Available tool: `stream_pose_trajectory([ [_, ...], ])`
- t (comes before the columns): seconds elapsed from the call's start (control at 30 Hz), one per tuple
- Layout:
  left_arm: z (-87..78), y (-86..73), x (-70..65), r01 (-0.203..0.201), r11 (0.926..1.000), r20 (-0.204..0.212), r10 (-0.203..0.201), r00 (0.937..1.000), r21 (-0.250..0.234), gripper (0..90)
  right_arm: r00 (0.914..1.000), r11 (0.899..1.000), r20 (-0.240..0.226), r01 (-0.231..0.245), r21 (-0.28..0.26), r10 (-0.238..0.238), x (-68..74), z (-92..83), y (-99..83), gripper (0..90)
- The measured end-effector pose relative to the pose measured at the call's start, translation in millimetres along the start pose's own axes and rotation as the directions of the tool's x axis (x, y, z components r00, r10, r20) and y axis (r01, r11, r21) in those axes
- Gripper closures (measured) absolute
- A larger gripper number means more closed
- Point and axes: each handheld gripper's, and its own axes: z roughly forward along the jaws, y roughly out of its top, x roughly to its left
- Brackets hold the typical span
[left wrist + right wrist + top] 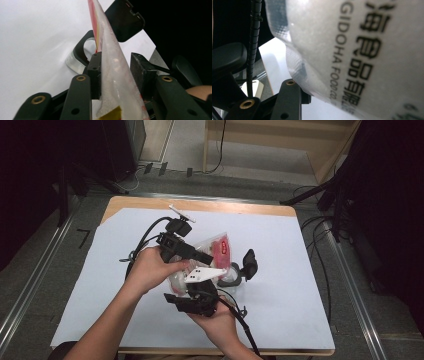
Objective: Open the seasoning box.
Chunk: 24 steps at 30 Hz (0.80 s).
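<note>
High view first: big white sheet (280, 285) over the table, and smack in the middle of it I'm holding a see-through food pouch (220, 247) up off the surface between my two grippers.

Step-wise I'd call this a regrip, passing the pouch from one tool to the other.

- **Pouch direction:** its long axis runs from near-left to far-right, red label end pointing far right. It stands on edge rather than lying flat.
- **Left gripper** (207, 257): it comes in from the left with the pouch between its jaws. In the left gripper view one pad sits against the film and the other looks just off it, so I'd call that loose, not a real pinch.
- **Right gripper** (202, 290): it's under the near end of the pouch. The printed film sits right on top of its camera, so I honestly can't tell whether those jaws are clamped.

Just right of the pouch sits a little glass jar with a black rim (235, 276).

Next move, I reckon: get one solid grip before the other lets go, since that film looks slippery.
</note>
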Motion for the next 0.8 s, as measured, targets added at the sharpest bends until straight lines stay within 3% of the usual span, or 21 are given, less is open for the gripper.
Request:
stream_pose_trajectory([
  [0.13,-1.4,-0.6,-2.0,0.011,0.9999,-0.017,-0.011,0.9998,0.004,63.8,1.0,1.0,-0.001,0.002,-0.004,-0.002,1.1,0.1,-0.6,63.9],
  [0.27,-3.6,0.9,-4.5,0.026,0.9996,-0.046,-0.026,0.9986,-0.012,70.9,0.9987,0.999,0.021,0.046,-0.007,-0.046,8.1,0.0,0.7,63.6],
  [0.37,-4.7,2.5,-8.1,0.038,0.9989,-0.065,-0.04,0.9971,-0.026,71.5,0.9992,0.999,0.007,0.039,-0.015,-0.039,7.4,-0.7,2.1,63.7],
  [0.6,-2.2,4.5,-11.0,0.022,0.9983,-0.077,-0.026,0.9967,-0.054,71.3,0.9998,1.0,-0.017,0.01,-0.03,-0.01,3.6,-1.6,2.1,63.8],
  [0.8,-1.5,4.9,-10.6,0.018,0.998,-0.077,-0.022,0.9968,-0.061,71.5,0.9998,0.999,-0.012,0.018,-0.032,-0.019,2.6,-1.5,2.0,63.6],
])
